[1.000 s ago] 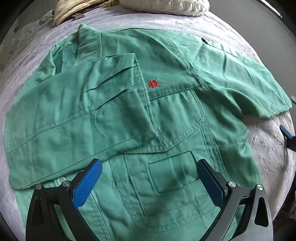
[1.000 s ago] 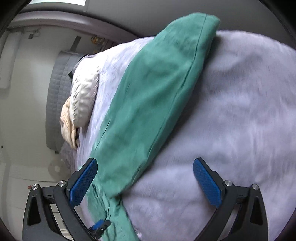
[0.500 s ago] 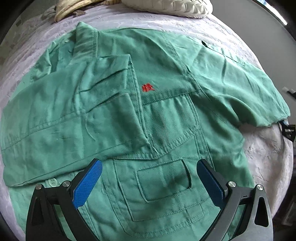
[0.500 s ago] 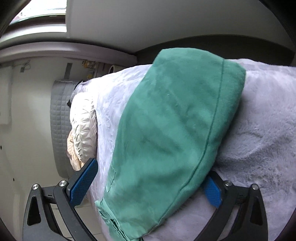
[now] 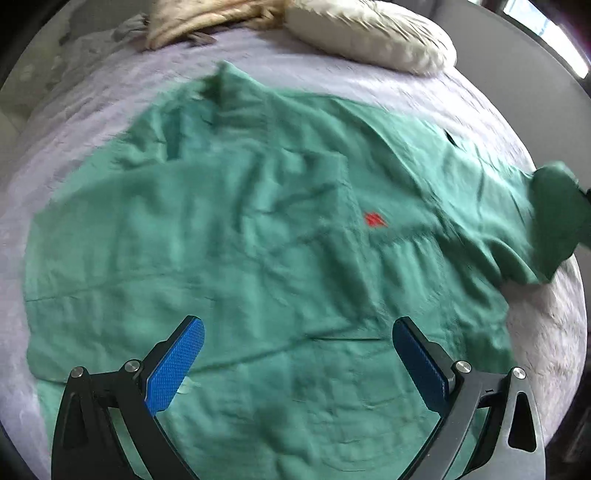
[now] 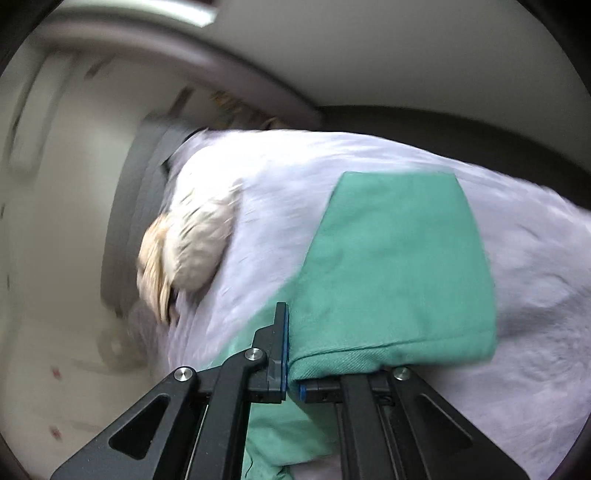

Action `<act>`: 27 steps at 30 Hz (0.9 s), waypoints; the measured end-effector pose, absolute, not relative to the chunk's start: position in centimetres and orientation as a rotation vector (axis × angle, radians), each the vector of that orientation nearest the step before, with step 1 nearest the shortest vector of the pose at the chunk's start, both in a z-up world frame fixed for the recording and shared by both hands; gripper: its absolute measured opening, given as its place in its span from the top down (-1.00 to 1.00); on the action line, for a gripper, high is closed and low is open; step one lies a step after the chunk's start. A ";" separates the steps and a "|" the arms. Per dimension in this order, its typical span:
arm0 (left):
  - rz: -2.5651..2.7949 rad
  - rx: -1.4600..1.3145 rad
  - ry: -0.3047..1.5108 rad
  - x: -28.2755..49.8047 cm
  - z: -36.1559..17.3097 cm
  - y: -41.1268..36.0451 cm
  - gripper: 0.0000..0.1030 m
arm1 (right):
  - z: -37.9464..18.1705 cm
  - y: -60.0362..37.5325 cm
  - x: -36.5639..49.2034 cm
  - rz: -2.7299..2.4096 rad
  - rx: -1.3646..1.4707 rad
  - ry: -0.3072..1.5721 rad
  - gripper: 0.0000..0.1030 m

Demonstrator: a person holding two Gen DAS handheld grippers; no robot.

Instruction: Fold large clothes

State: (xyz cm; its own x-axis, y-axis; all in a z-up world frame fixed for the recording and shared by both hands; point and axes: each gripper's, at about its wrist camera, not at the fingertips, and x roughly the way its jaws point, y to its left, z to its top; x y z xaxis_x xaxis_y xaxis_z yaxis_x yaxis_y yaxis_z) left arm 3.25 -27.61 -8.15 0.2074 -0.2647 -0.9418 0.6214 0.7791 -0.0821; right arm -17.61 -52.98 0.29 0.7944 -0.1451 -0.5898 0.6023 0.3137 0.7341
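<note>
A: Largest first. Pale lilac plush bed cover (image 5: 388,88) fills both views, with the big green cotton work shirt (image 5: 229,236) spread front-up across it.

B: Confirmed. Shirt lies mid-bed, collar toward the pillows. One sleeve is folded in over the chest on the left of the left wrist view; the other sleeve (image 6: 399,266) runs out to the right edge of that view, where its end is raised off the cover.

A: Next, bedding at the head end?

B: Cream quilted pillow (image 5: 369,33) just beyond the collar, and a tan crumpled blanket (image 5: 199,18) beside it. Both clear of the shirt.

A: Grippers.

B: Left gripper (image 5: 295,362), black frame with blue pads, hangs over the lower front of the shirt. Jaws spread wide, nothing between them. Whether the pads (image 5: 177,365) touch the cloth I can't say; the frame is smeared.

A: Right one?

B: Right gripper (image 6: 291,369) has its jaws pinched together on the hem at the sleeve's cuff end. The cuff drapes over the right finger, and green cloth hangs below the frame too.

A: Smallest items.

B: Small red embroidered mark (image 5: 375,219) on the chest, right of the folded sleeve's edge. Probably lettering, but too blurred to read. A dark slit (image 5: 450,138) near the shoulder seam. One pale button (image 5: 186,386) showing by the left pad.
</note>
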 end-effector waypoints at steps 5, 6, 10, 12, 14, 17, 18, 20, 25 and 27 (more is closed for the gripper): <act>-0.563 0.329 1.161 5.0 -7.3 -23.1 -0.98 | 4.8 -46.2 -8.1 -0.330 0.904 0.567 0.91; -0.544 0.322 1.154 5.4 -7.2 -22.1 -0.98 | 5.6 -43.9 -5.6 -0.284 0.830 0.597 0.91; -0.460 0.294 1.148 8.4 -8.1 -18.2 -0.98 | 5.8 -34.2 1.9 -0.121 0.608 0.715 0.91; -0.406 0.285 1.146 9.4 -8.7 -16.0 -0.98 | 3.6 -28.9 5.5 -0.046 0.540 0.811 0.91; -0.369 0.273 1.157 10.1 -9.3 -14.1 -0.98 | 0.2 -24.6 8.2 0.008 0.536 0.902 0.91; -0.350 0.236 1.181 10.6 -10.1 -12.2 -0.98 | -4.7 -22.2 9.6 -0.011 0.596 1.011 0.91; -0.352 0.231 1.184 10.6 -10.2 -11.7 -0.98 | -6.3 -21.9 9.9 -0.036 0.639 1.047 0.83; -0.364 0.230 1.184 10.5 -10.3 -10.9 -0.98 | -7.9 -22.4 9.3 -0.061 0.763 1.067 0.80; -0.375 0.201 1.190 10.3 -10.1 -9.1 -0.98 | -6.7 -24.6 5.3 -0.147 0.963 0.925 -0.38; -0.371 0.186 1.189 10.2 -9.7 -8.3 -0.98 | -6.4 -26.0 4.1 -0.217 1.029 0.873 -0.26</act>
